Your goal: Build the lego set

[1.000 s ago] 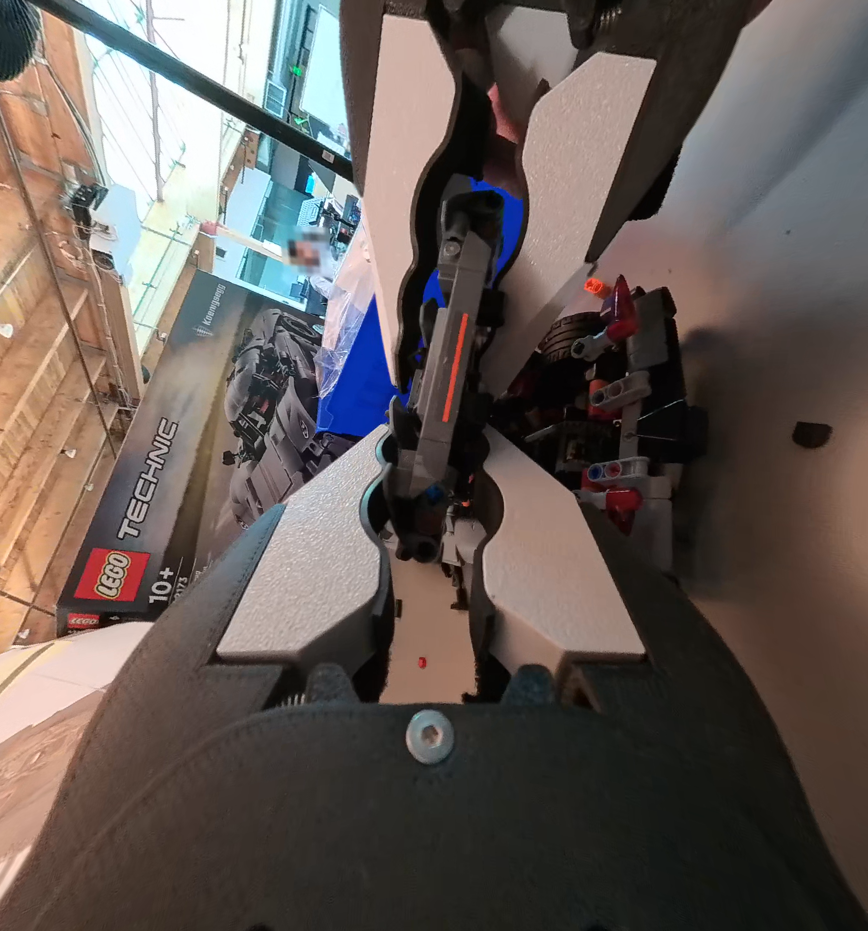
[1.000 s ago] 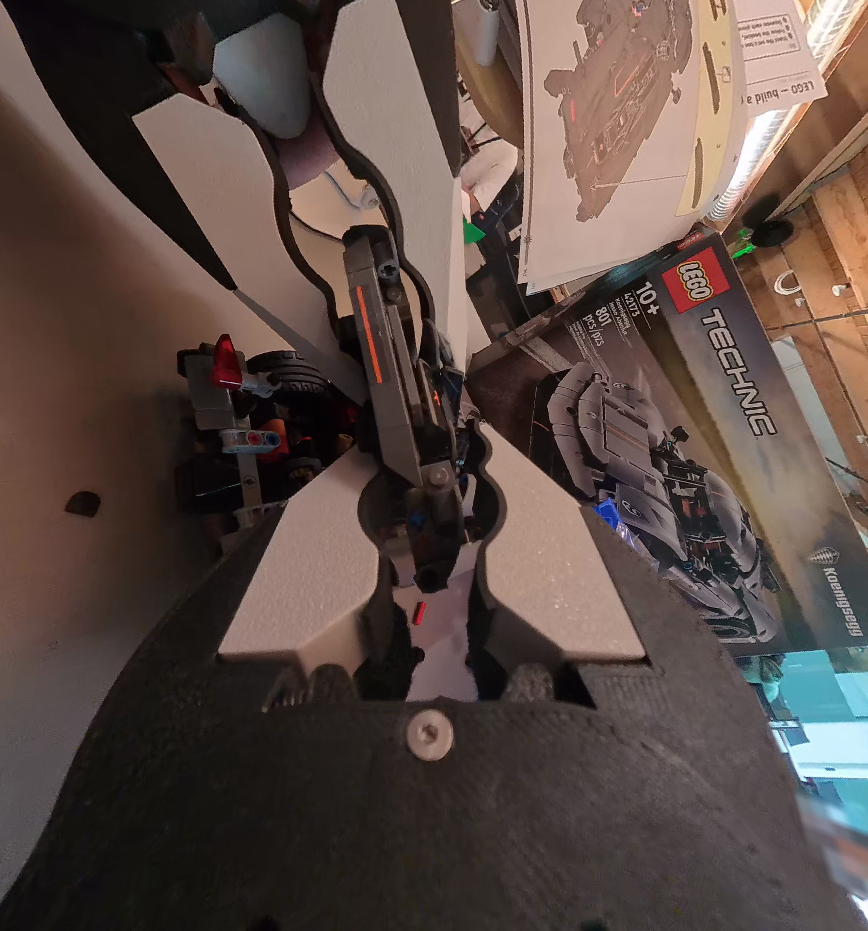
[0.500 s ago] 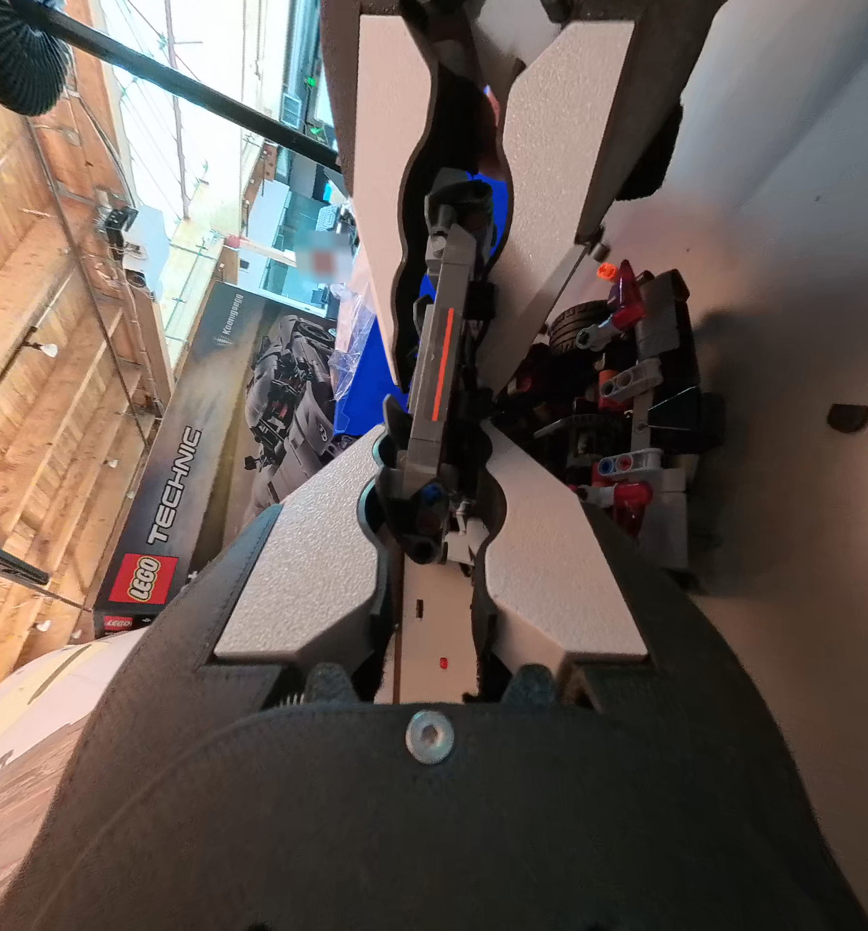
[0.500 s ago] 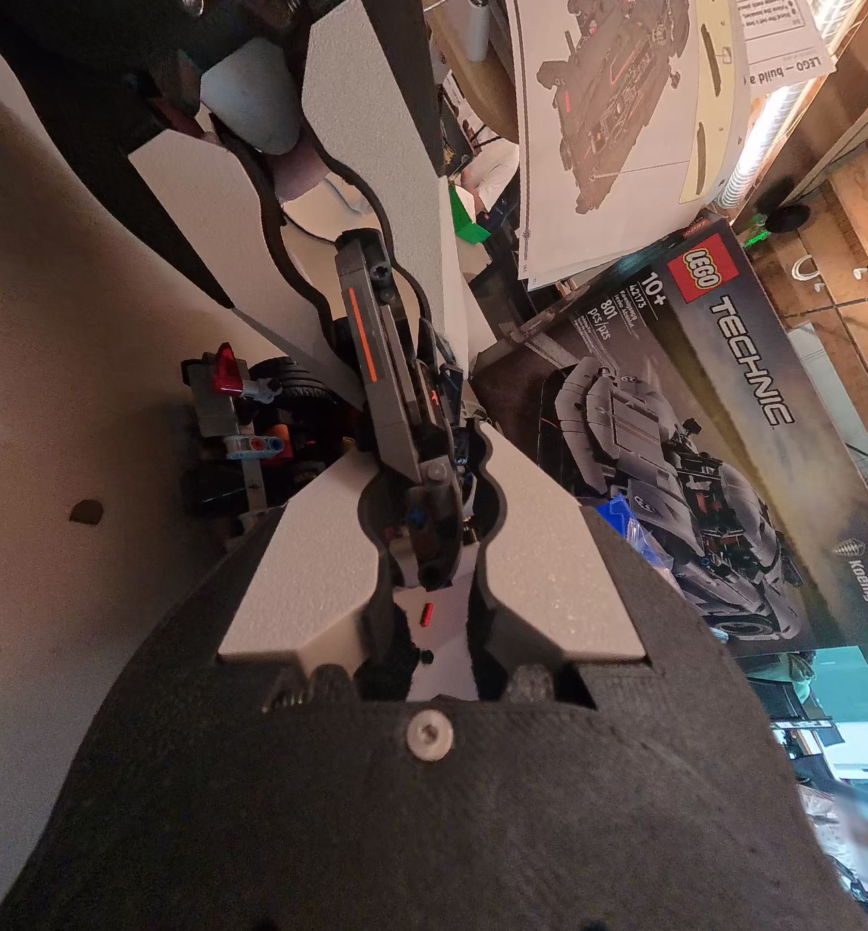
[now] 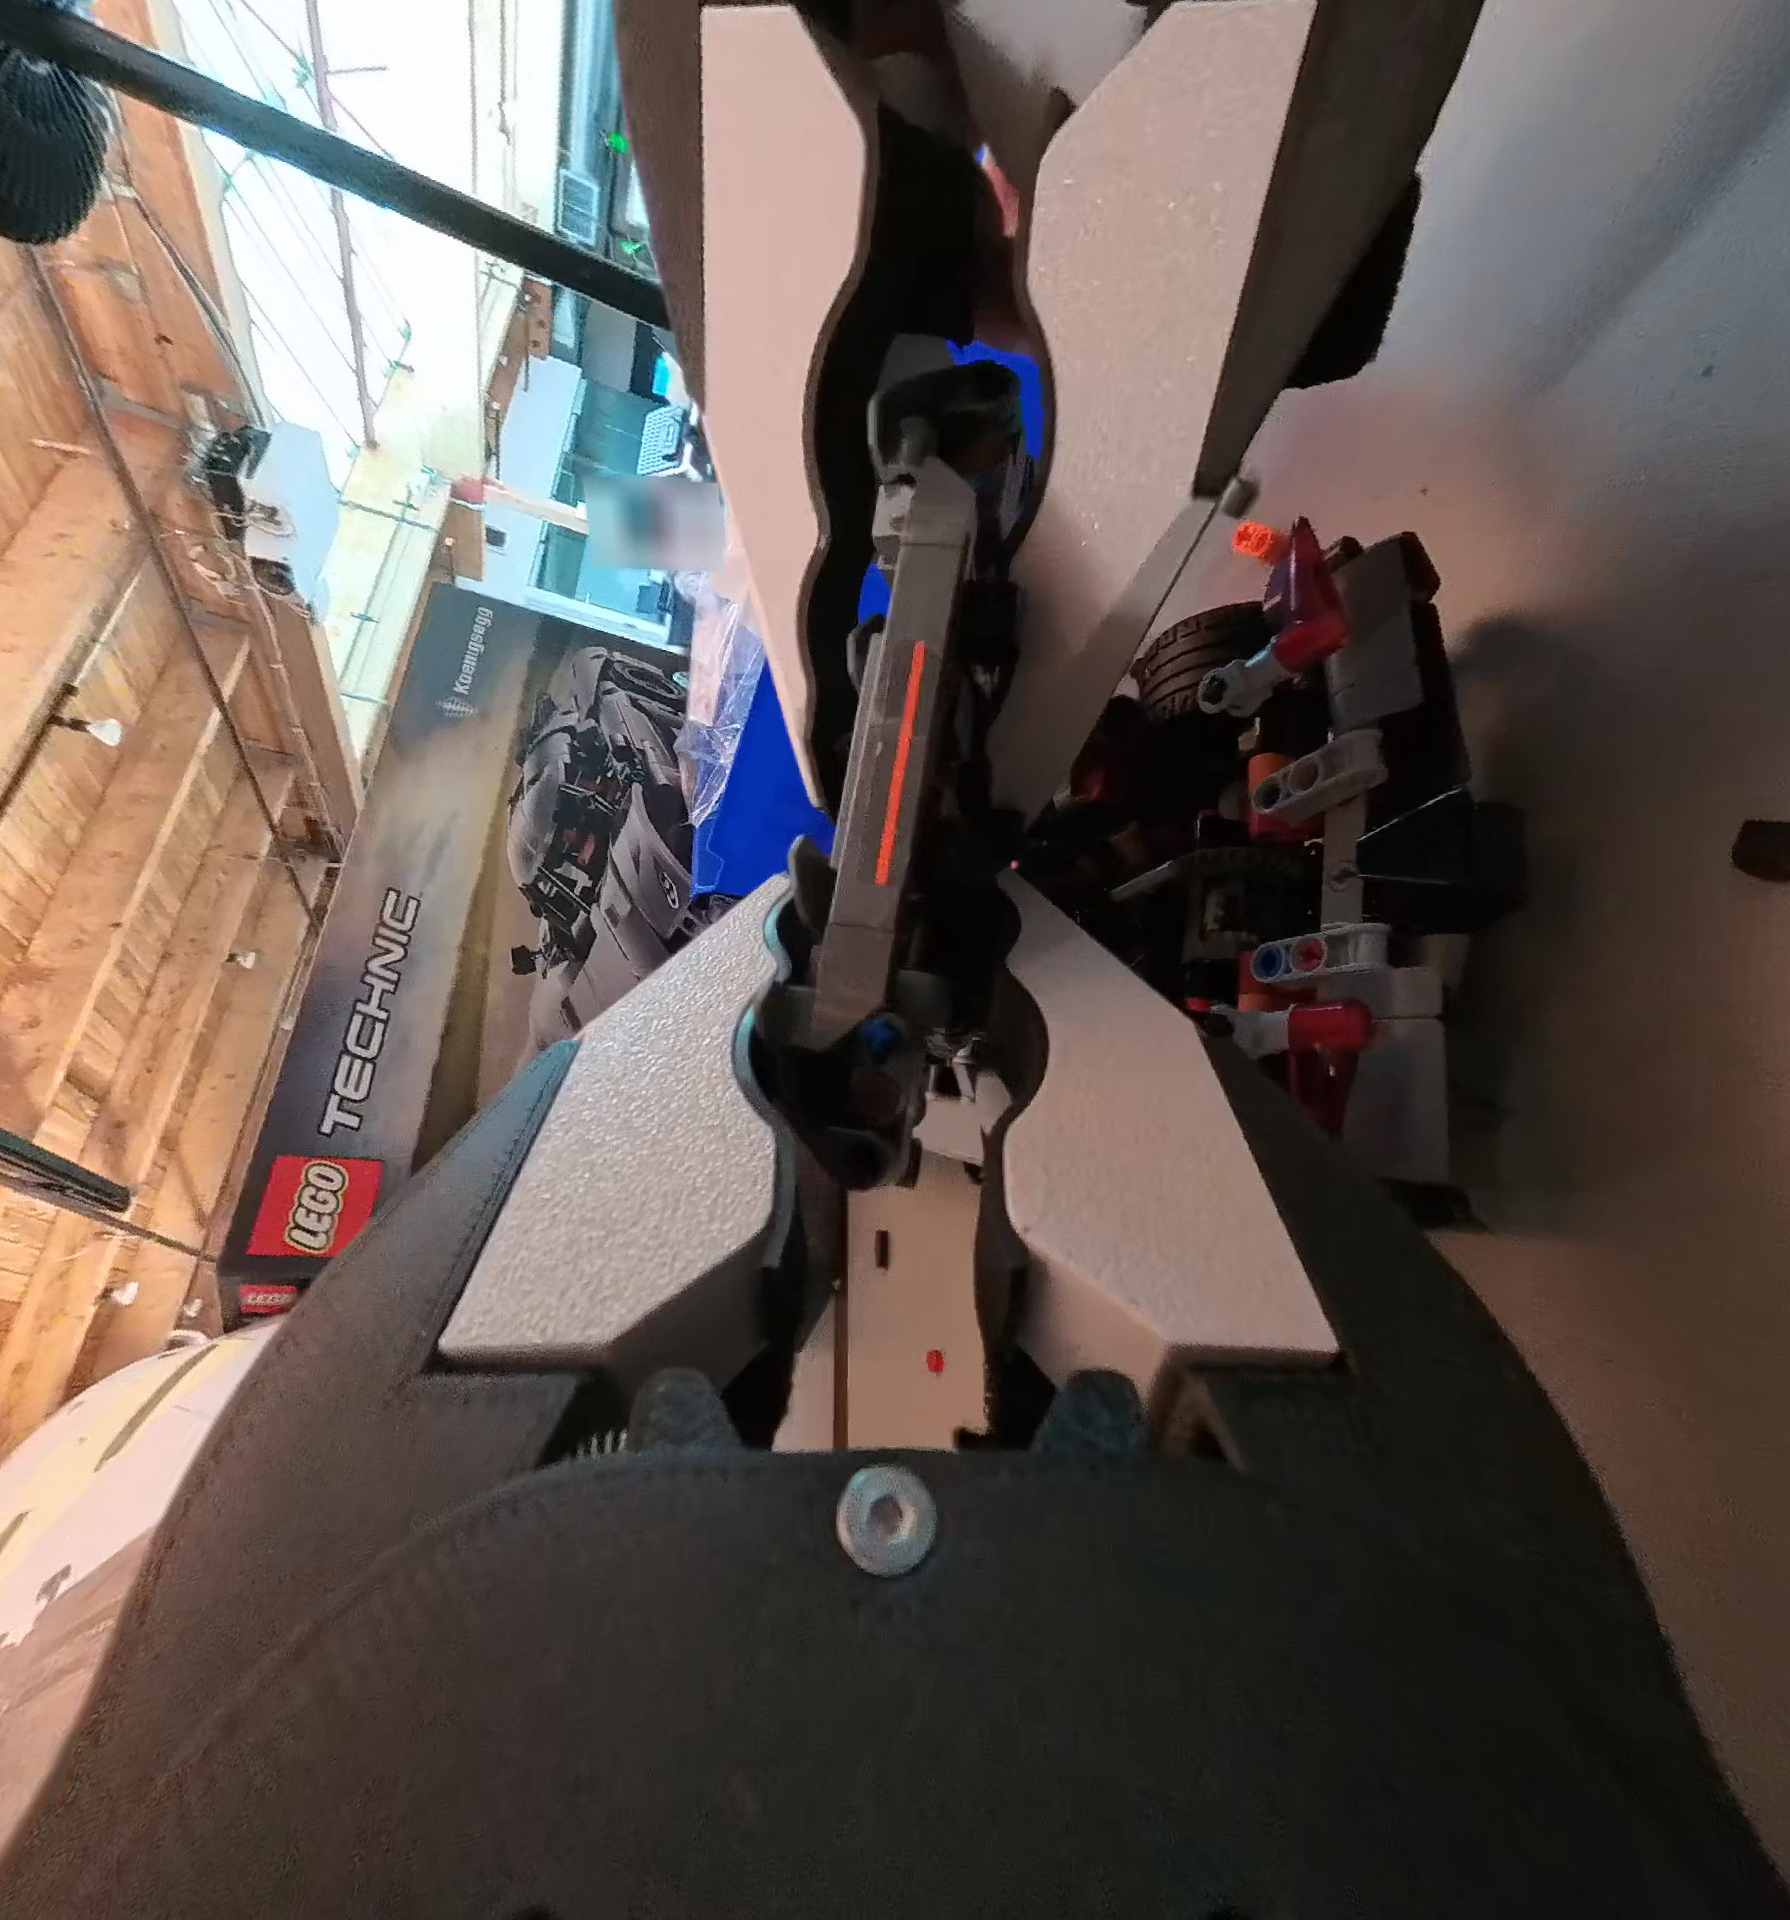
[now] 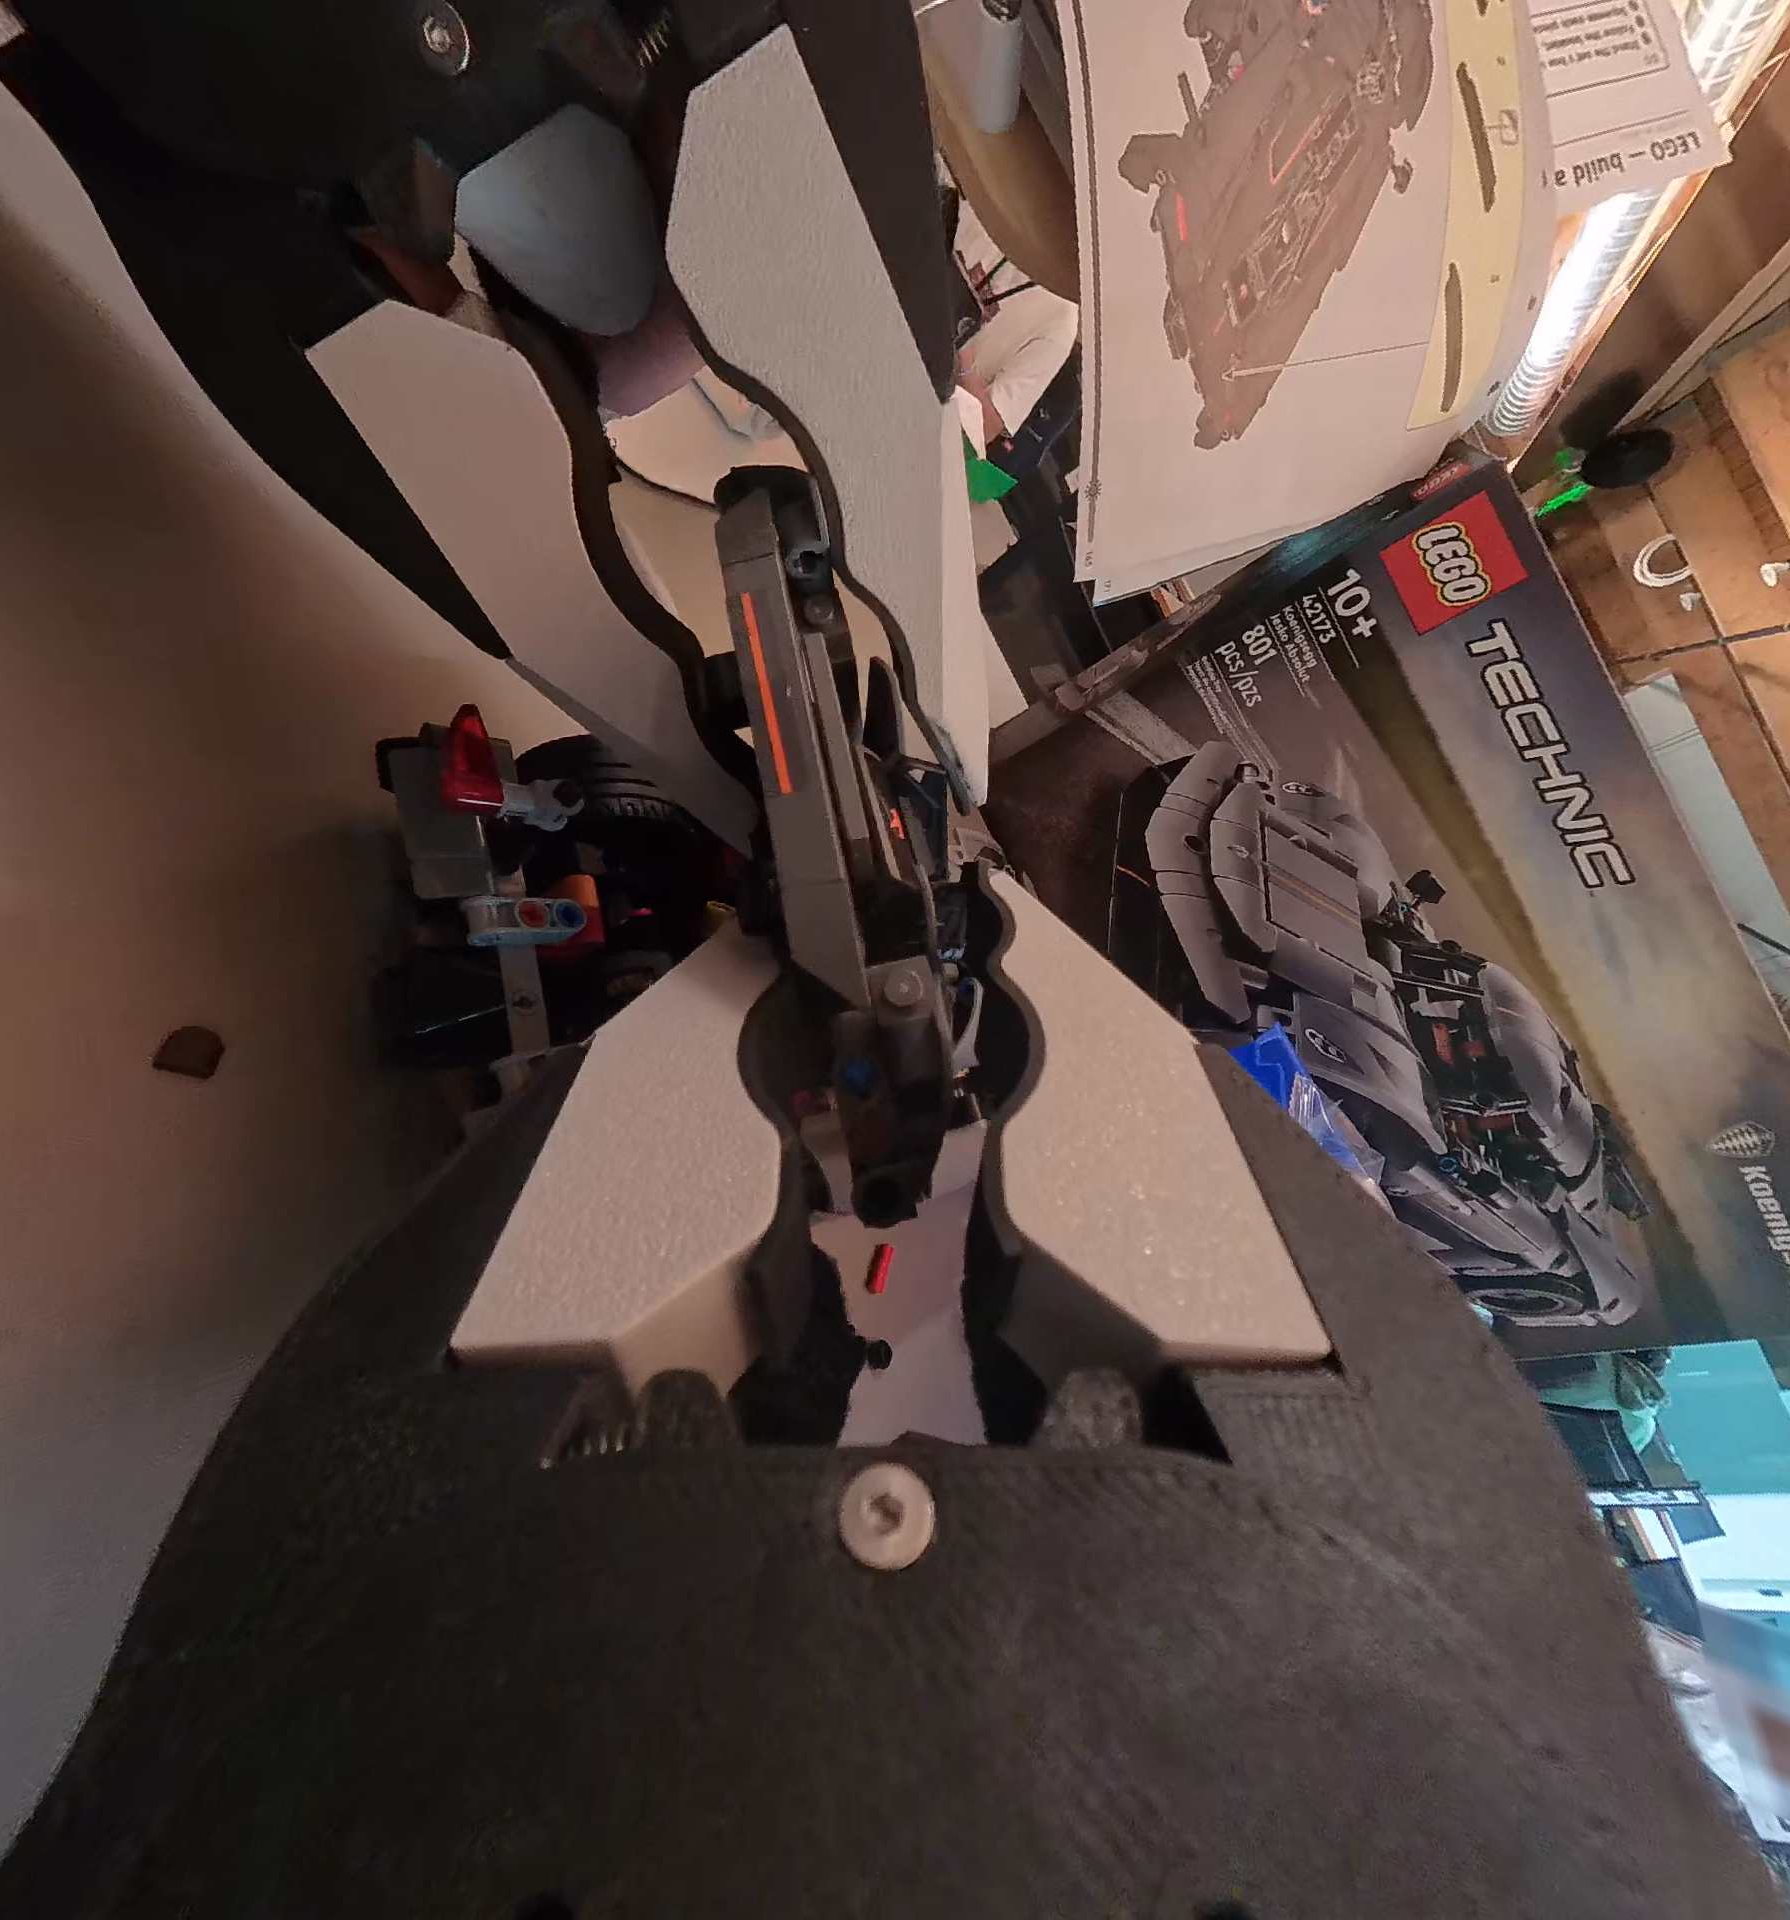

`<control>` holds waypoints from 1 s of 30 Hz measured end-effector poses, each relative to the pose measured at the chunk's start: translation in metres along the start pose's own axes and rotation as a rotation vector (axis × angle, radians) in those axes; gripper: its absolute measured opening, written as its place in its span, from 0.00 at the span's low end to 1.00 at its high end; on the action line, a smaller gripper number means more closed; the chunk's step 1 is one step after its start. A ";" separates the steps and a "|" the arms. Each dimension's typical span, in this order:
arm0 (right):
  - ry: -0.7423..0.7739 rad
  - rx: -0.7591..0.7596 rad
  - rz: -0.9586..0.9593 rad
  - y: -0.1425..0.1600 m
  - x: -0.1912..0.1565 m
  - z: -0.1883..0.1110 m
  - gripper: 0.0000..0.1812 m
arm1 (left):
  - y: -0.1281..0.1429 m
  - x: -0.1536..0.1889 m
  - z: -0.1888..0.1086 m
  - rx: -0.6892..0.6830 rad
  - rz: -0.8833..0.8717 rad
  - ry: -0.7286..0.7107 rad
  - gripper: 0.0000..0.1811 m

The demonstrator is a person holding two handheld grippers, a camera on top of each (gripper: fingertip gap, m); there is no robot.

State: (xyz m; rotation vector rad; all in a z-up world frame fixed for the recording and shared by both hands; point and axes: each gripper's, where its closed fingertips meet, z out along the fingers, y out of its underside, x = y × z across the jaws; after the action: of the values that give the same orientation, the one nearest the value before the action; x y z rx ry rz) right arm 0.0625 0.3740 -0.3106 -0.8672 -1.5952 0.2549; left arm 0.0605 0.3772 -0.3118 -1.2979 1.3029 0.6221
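Note:
A long dark grey Lego panel assembly (image 5: 901, 748) with an orange stripe is held off the table between both grippers. My left gripper (image 5: 896, 914) is shut on its near end. My right gripper (image 5: 917, 810) comes in from the top of the left wrist view and is shut on the far end. In the right wrist view the panel (image 6: 787, 748) runs from my right gripper (image 6: 860, 914) up into the left gripper (image 6: 860, 810). The two pairs of fingertips nearly meet. A partly built car chassis (image 5: 1317, 831) with black tyres and red parts lies on the white table beside them; it also shows in the right wrist view (image 6: 517, 883).
The Lego set box (image 5: 434, 935) stands behind, also in the right wrist view (image 6: 1493, 883). An instruction sheet (image 6: 1286, 260) hangs above it. A clear and blue bag (image 5: 756, 748) lies by the box. A small dark piece (image 5: 1779, 850) and a small red piece (image 5: 935, 1358) lie on the table.
Both grippers keep their hold on the grey panel. The pair has shifted and tilted slightly, so the chassis and box sit a little differently in both views.

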 end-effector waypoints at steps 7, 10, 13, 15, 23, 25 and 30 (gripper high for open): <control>-0.003 -0.001 0.007 0.001 0.000 0.000 0.15 | 0.000 0.000 0.001 -0.014 0.011 -0.016 0.15; -0.003 -0.006 0.006 0.001 0.000 0.000 0.15 | 0.000 0.001 0.002 -0.019 -0.002 -0.010 0.15; -0.008 -0.002 0.009 0.002 0.000 0.000 0.15 | -0.001 0.001 0.002 -0.044 0.020 -0.011 0.15; -0.011 0.003 0.006 0.002 0.000 0.000 0.15 | -0.001 0.001 0.002 -0.038 0.007 -0.003 0.15; -0.032 0.007 0.036 0.004 0.001 -0.001 0.16 | 0.000 0.000 0.001 -0.041 0.018 -0.013 0.15; -0.031 -0.001 0.040 0.005 0.002 -0.001 0.15 | 0.000 0.000 0.001 -0.040 0.014 -0.012 0.14; -0.023 -0.007 0.036 0.005 0.002 0.000 0.14 | 0.000 0.001 0.001 -0.028 0.008 -0.007 0.15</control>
State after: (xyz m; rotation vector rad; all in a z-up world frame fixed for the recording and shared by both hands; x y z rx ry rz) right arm 0.0648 0.3782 -0.3120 -0.9022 -1.6034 0.2860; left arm 0.0610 0.3779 -0.3125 -1.3131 1.2979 0.6523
